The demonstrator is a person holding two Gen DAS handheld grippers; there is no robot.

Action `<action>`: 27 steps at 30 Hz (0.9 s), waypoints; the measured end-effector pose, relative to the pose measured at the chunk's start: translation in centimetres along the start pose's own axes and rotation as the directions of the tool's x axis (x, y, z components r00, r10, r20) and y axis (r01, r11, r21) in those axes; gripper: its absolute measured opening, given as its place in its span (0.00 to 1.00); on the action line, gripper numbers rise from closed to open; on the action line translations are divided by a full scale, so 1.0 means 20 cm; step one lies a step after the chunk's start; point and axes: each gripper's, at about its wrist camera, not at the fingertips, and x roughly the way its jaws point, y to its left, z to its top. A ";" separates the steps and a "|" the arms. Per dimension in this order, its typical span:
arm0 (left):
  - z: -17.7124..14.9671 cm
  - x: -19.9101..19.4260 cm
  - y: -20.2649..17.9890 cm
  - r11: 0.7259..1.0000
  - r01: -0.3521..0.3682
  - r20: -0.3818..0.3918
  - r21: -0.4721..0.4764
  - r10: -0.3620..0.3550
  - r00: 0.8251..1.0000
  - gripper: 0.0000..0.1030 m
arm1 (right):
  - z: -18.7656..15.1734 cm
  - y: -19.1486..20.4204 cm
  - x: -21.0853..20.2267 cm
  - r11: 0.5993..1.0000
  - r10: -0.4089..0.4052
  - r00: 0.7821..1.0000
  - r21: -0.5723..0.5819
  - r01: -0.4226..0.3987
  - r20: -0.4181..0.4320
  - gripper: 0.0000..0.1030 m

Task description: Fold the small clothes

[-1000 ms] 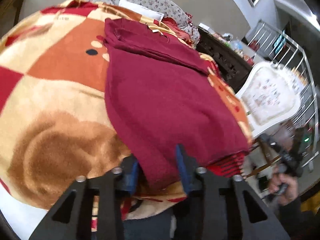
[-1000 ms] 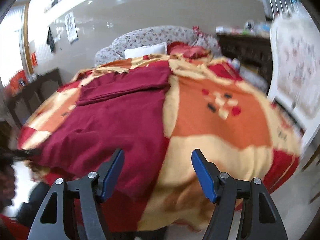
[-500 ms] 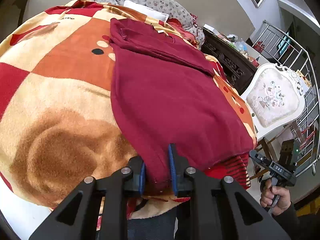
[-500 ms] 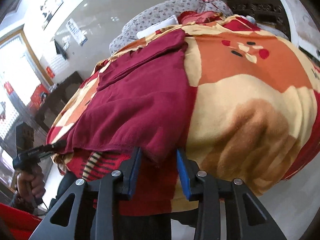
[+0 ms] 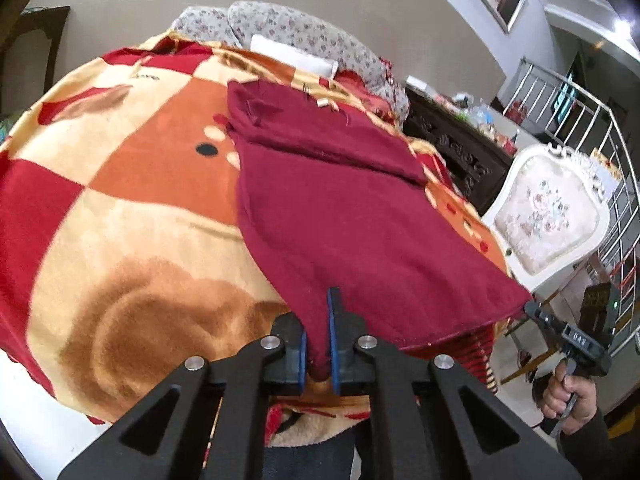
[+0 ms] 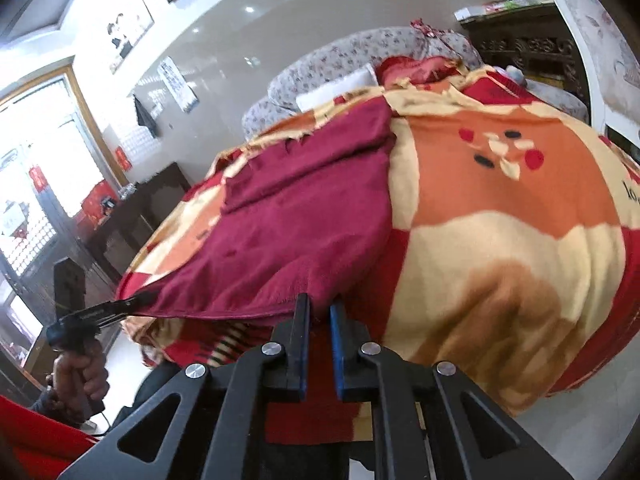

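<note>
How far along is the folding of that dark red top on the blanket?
Early. Done: the top lies spread on the blanket, with a sleeve already folded across its far end. In hand: the left gripper and the right gripper have just been closing and each now pinches a near corner of the hem. Left: carrying that hem up and over, then any further folds.
</note>
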 end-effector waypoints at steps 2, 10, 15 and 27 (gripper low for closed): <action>0.02 -0.04 0.02 1.000 -0.003 0.026 -0.016 0.003 1.000 0.07 | 0.01 0.02 -0.01 1.000 0.023 1.000 -0.002 -0.023 -0.003 0.09; 0.05 -0.19 0.10 0.997 0.001 0.086 -0.079 0.006 0.996 0.07 | 0.01 0.16 -0.11 0.993 0.092 0.996 -0.068 -0.092 -0.007 0.09; 0.03 -0.25 0.12 0.996 -0.001 0.091 -0.093 0.010 0.996 0.07 | 0.00 0.22 -0.16 0.988 0.114 0.993 -0.104 -0.115 -0.020 0.09; 0.35 -0.10 0.11 0.985 0.132 0.132 -0.112 -0.117 0.984 0.07 | 0.32 0.14 -0.08 0.991 0.130 0.989 -0.043 -0.127 0.072 0.09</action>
